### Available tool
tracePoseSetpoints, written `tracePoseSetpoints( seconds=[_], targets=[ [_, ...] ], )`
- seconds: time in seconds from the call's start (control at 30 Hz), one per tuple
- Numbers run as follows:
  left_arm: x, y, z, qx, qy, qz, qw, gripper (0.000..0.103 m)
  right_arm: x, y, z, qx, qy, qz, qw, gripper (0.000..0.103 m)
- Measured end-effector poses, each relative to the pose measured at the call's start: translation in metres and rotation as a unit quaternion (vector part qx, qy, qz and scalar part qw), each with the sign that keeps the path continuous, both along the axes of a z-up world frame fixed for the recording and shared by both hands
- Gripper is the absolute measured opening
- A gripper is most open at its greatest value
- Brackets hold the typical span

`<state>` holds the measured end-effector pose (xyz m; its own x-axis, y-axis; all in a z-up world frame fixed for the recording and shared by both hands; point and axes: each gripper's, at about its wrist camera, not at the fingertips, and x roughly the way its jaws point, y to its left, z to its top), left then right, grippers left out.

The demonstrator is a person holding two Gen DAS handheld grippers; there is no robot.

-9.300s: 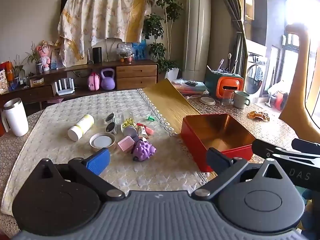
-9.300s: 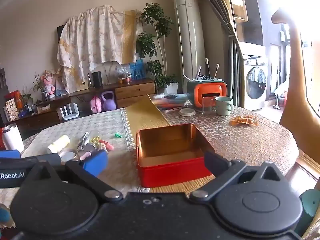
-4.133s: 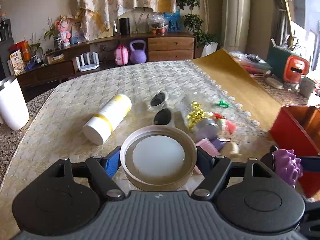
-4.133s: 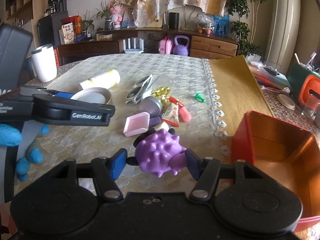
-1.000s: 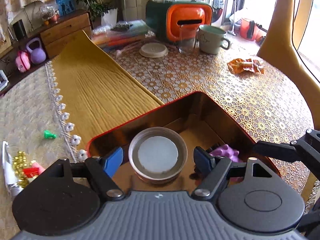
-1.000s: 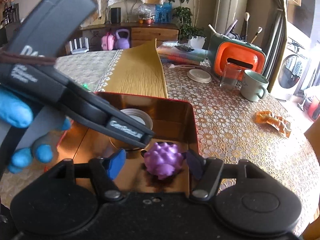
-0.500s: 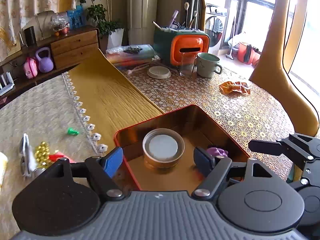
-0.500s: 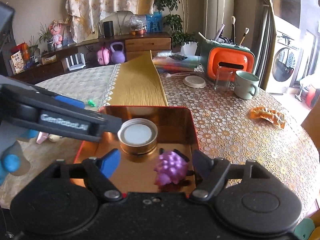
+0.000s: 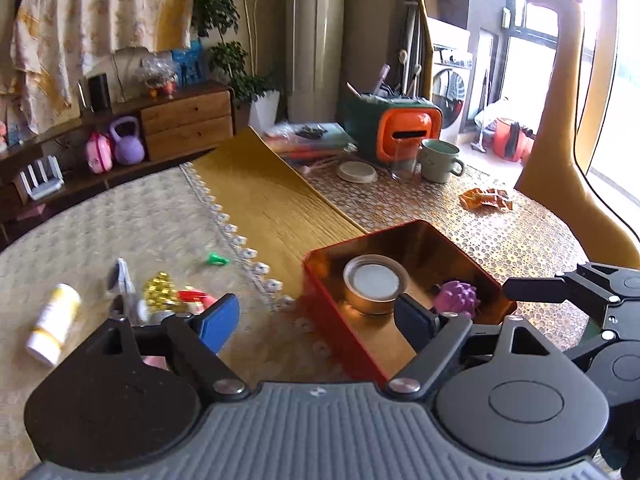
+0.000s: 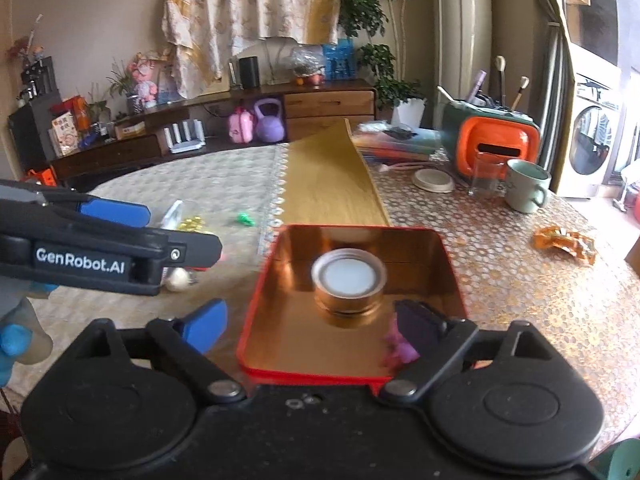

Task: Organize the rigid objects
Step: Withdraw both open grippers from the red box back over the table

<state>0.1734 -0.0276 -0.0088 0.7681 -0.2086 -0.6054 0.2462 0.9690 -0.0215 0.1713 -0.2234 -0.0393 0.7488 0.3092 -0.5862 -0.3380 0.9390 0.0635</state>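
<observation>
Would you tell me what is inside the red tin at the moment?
Inside the red tin: a round lidded jar and a purple spiky toy. The left gripper hides its near corner.

Home living and dining room, round dining table (image 9: pixel 520 236) under lace cloth, wooden sideboard (image 10: pixel 328 108) with ornaments and purple kettlebell (image 10: pixel 270 120), potted plant (image 9: pixel 236 60), draped curtain (image 10: pixel 256 4), washing machine (image 10: pixel 592 140) by window, mug (image 10: pixel 526 190)

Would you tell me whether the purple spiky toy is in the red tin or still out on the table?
In. The purple spiky toy lies on the red tin floor beside the round lidded jar, untouched.
</observation>
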Motion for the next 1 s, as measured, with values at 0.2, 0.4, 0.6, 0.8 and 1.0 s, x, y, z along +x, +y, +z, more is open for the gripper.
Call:
tracePoseSetpoints(
  seconds=[0.2, 0.4, 0.6, 0.8, 1.0],
  targets=[
    [-0.020, 0.029, 0.000, 0.003, -0.013, 0.026, 0.9996, 0.085, -0.007, 0.022, -0.002, 0.006, -0.002, 0.024, 1.000, 0.102],
    [-0.032, 0.056, -0.003, 0.003, -0.020, 0.044, 0.9988, 0.085, -0.011, 0.043, -0.005, 0.012, -0.002, 0.046, 0.999, 0.103],
    [-0.036, 0.089, -0.011, 0.013, -0.021, 0.083, 0.9963, 0.091, -0.010, 0.065, -0.011, 0.005, 0.002, 0.067, 0.998, 0.103],
    [-0.027, 0.134, -0.016, 0.009, -0.018, 0.133, 0.9909, 0.093, -0.005, 0.086, -0.016, -0.006, 0.003, 0.092, 0.996, 0.103],
    [-0.010, 0.174, -0.026, 0.009, -0.020, 0.172, 0.9849, 0.094, 0.008, 0.109, -0.022, -0.019, 0.005, 0.116, 0.993, 0.103]
  ],
)
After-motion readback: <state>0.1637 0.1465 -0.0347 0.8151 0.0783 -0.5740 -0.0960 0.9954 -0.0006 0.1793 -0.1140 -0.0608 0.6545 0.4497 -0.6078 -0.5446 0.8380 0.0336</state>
